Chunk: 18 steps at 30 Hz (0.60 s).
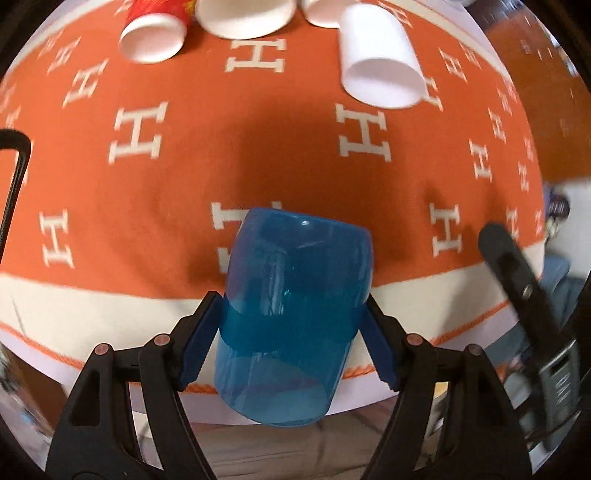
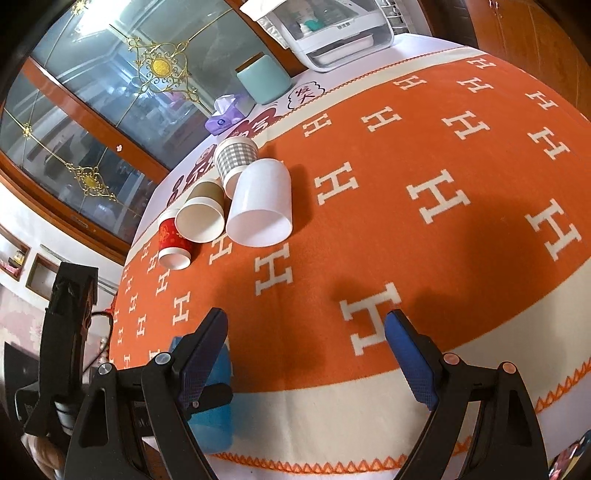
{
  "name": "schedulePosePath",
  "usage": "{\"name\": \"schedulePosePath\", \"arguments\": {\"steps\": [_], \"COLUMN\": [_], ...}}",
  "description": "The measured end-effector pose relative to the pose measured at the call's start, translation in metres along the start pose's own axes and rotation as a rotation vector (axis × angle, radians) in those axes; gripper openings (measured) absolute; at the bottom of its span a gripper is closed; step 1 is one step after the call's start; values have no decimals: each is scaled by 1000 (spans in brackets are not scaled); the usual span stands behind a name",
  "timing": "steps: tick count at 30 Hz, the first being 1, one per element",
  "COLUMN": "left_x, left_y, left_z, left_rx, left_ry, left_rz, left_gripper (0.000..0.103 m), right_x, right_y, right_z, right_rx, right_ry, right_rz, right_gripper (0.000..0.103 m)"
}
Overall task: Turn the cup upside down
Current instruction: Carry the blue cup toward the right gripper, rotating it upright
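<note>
A translucent blue cup [image 1: 291, 314] is held above the near edge of the orange cloth. My left gripper [image 1: 290, 332] is shut on its middle, one blue pad on each side. The cup's closed base points away toward the table and its open mouth faces the camera, tilted. In the right wrist view the blue cup [image 2: 218, 391] shows at lower left, partly hidden behind my own left finger. My right gripper [image 2: 310, 354] is open and empty above the cloth's near border.
An orange tablecloth [image 2: 461, 155] with white H letters covers the table. A white cup [image 2: 260, 205], a brown paper cup [image 2: 201, 216], a red cup [image 2: 173, 243] and a checked cup [image 2: 234, 158] stand mouth-down at the far side. A teal canister [image 2: 264, 79], tissue pack [image 2: 223, 114] and white appliance [image 2: 332, 33] stand behind.
</note>
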<state>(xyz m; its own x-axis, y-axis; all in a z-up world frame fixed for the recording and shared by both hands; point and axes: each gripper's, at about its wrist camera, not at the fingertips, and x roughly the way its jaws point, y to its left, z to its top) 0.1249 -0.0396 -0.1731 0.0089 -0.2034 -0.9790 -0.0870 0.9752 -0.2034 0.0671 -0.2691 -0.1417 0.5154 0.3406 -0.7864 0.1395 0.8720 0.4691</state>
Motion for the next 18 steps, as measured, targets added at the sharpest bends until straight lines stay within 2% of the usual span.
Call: {"name": "schedulePosePath", "arguments": {"steps": [3, 7, 14, 16, 18], "left_x": [5, 4, 2, 1, -7], "left_y": [8, 16, 19, 21, 21], "left_z": [-4, -10, -19, -6, -7], "left_rx": [-82, -122, -88, -78, -67], "left_ry": [7, -14, -2, -3, -17], "left_rz": [-39, -49, -65, -72, -95], "left_gripper": [72, 72, 72, 76, 81], "right_x": [-1, -2, -3, -3, -3], "right_y": [-2, -4, -3, -2, -2], "right_z": [-2, -5, -7, -7, -8], "right_rx": [4, 10, 14, 16, 16], "right_ry": [3, 6, 16, 18, 18], "right_rz": [-2, -2, 14, 21, 24], "right_gripper": [89, 89, 89, 89, 89]}}
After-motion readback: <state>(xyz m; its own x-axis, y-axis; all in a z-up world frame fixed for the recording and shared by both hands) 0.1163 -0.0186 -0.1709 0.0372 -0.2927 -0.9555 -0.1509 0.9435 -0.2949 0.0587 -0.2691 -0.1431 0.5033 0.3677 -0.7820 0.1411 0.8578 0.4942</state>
